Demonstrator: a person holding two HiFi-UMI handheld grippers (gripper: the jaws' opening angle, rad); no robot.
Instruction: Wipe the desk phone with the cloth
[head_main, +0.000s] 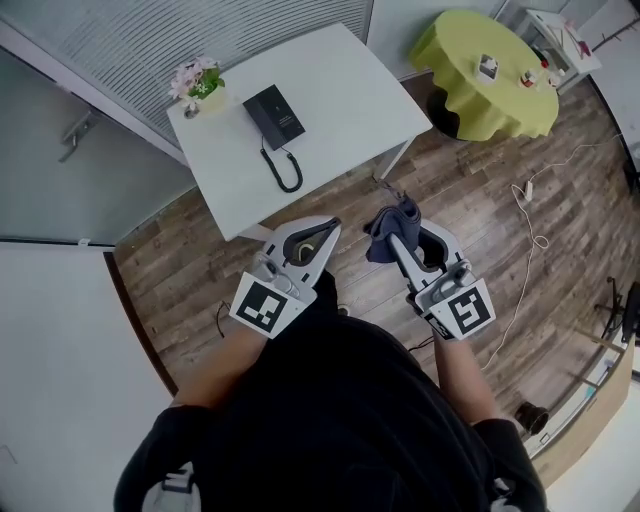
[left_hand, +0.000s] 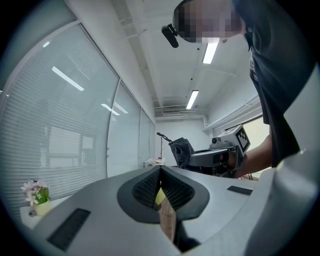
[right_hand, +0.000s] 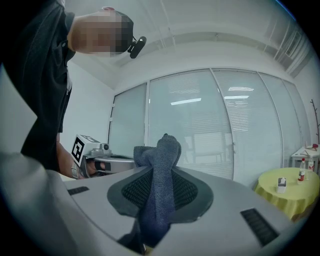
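The black desk phone lies on the white table, its coiled cord looping toward the table's near edge. A dark blue-grey cloth is pinched in my right gripper, which is shut on it and held over the floor, short of the table. My left gripper is shut with nothing in it, beside the right one. From the left gripper view the cloth shows at the right gripper's tip.
A small pot of pink flowers stands at the table's left corner. A round table with a yellow-green cover carrying small items is at the back right. A white cable trails over the wooden floor.
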